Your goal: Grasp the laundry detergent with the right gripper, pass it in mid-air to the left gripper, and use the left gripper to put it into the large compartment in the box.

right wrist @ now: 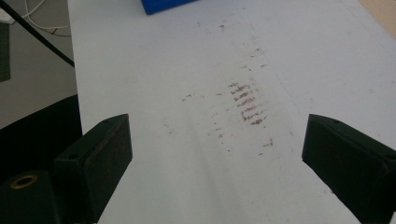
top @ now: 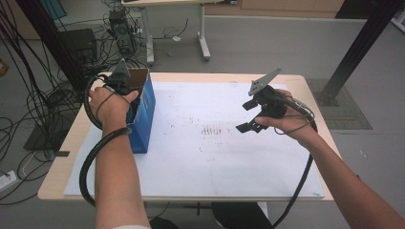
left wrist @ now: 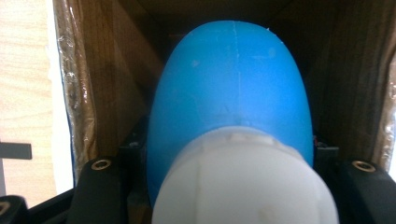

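Observation:
A tall blue box (top: 143, 114) with a brown cardboard inside (left wrist: 107, 70) stands open at the left edge of the white mat (top: 215, 162). My left gripper (top: 121, 82) reaches down into its mouth. In the left gripper view a rounded blue object (left wrist: 233, 88) with a white cap (left wrist: 243, 182) sits between the two black jaws, which press on its sides inside the box. My right gripper (top: 246, 116) hovers over the mat's right half, open with nothing between its fingers (right wrist: 93, 163). The box's corner (right wrist: 163, 5) shows far off in the right gripper view.
Reddish-brown smudges (right wrist: 247, 105) mark the middle of the mat. The wooden table (top: 57, 176) shows around the mat. Cables (top: 28, 95) and equipment lie on the floor to the left; a black post (top: 363, 43) stands at the back right.

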The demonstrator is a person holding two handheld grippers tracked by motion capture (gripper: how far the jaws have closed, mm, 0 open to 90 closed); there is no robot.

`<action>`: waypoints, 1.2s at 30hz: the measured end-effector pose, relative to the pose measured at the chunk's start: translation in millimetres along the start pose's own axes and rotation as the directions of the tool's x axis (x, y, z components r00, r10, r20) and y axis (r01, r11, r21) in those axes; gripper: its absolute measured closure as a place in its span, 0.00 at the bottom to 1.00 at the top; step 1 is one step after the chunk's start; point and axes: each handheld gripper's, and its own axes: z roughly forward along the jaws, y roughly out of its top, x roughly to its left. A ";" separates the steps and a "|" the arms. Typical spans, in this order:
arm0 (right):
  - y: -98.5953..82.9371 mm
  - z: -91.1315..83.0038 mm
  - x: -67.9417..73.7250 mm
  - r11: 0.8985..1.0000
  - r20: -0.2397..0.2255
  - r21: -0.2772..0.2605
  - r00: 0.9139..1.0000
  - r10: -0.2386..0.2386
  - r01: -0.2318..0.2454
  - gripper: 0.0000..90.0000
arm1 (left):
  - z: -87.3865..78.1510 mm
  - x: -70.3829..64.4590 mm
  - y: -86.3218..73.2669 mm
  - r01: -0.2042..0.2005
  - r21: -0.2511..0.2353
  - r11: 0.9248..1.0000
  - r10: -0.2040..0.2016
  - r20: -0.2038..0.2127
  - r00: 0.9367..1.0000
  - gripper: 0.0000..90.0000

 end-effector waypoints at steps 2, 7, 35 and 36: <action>-0.5 -0.6 -0.4 1.000 0.000 -0.001 1.000 -0.001 0.001 0.10 | 0.2 0.3 0.1 0.001 -0.002 1.000 -0.001 0.000 1.000 0.42; -1.1 -2.3 -1.2 1.000 0.003 -0.001 1.000 0.002 -0.002 0.10 | 0.2 0.7 -0.5 0.006 -0.006 1.000 -0.006 0.001 1.000 0.42; -0.6 -3.9 -2.7 1.000 0.008 0.005 1.000 0.001 -0.001 0.10 | -0.1 -1.5 -0.5 0.007 -0.010 1.000 -0.007 -0.012 1.000 0.42; -0.6 -4.1 -2.8 1.000 0.008 0.006 1.000 0.002 -0.003 0.10 | 0.0 -1.6 -0.3 0.008 -0.009 1.000 -0.008 -0.013 1.000 0.42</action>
